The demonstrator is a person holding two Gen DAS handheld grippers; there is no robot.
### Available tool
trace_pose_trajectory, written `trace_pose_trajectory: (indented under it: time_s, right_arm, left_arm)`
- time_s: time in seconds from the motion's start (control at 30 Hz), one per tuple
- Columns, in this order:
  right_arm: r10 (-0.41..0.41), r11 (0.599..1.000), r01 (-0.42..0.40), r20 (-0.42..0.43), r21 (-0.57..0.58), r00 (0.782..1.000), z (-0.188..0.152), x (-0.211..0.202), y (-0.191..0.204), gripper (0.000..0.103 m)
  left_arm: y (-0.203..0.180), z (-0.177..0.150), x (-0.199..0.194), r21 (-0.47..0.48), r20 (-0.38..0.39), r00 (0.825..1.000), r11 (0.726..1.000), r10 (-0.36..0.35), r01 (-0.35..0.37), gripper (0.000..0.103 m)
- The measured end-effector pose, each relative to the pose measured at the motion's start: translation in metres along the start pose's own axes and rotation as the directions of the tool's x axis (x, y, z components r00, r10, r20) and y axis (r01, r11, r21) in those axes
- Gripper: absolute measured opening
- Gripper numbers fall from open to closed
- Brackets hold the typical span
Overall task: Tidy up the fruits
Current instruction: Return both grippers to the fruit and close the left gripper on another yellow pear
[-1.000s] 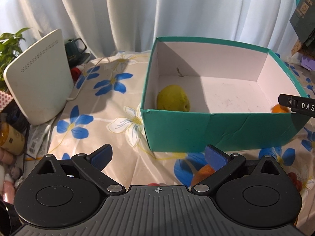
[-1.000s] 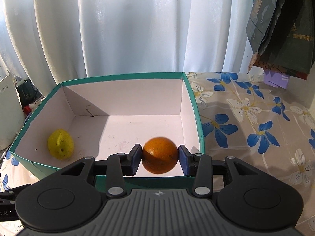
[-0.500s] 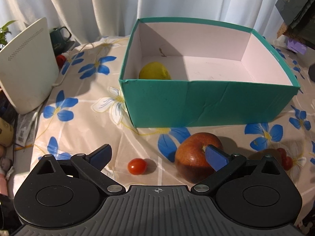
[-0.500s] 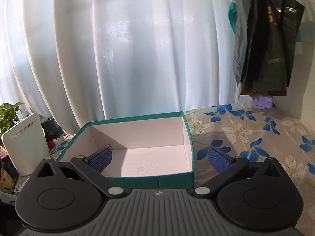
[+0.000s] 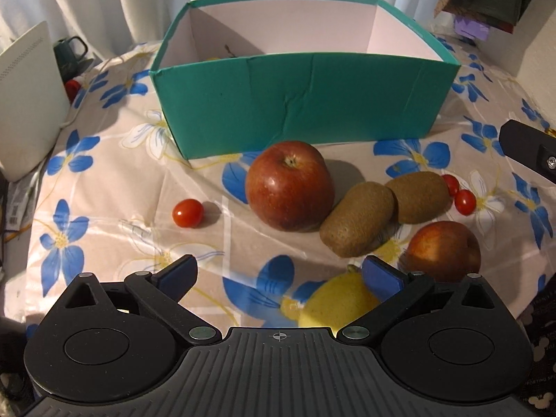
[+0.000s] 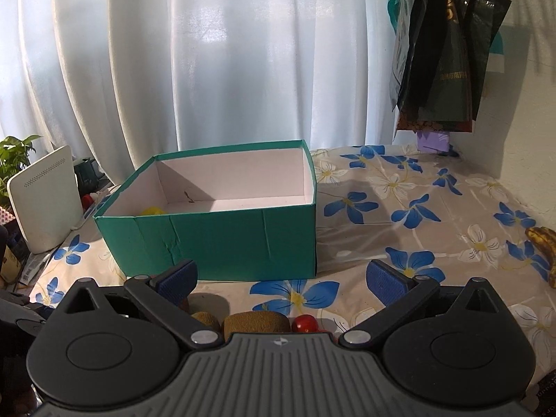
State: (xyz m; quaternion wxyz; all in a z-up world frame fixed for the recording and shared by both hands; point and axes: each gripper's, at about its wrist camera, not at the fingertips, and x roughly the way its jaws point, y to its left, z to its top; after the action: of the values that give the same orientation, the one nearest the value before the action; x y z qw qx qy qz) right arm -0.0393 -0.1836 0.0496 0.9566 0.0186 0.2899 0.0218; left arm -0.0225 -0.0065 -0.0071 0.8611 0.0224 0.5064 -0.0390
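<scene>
Both tools open, empty: left tool [image 5: 279, 278] over lemon [image 5: 333, 307] near apple [image 5: 289, 186]; right tool [image 6: 281, 278] facing teal box [image 6: 222, 239].

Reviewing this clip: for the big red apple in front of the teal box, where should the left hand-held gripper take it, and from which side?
Grip the red apple across its widest middle, coming from above. It sits stem-up, round and broad. A kiwi rests against its right flank, so one finger would have to slip in above the kiwi. The left hand-held gripper is open.
</scene>
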Motion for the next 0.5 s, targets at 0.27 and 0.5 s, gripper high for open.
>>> trace_pose_trajectory:
  time_s: [0.27, 0.5]
  right_arm:
    - [-0.014, 0.999, 0.014, 0.005, 0.033, 1.0, -0.011, -0.015, -0.01, 0.103]
    - [-0.001, 1.0, 0.001, -0.004, 0.023, 1.0, -0.019, -0.017, -0.014, 0.103]
  left_arm:
    - [-0.026, -0.021, -0.005, 0.073, 0.006, 1.0, 0.997, 0.006, -0.007, 0.103]
    - [-0.04, -0.028, 0.004, 0.09, 0.016, 0.997, 0.993, 0.071, -0.072, 0.102]
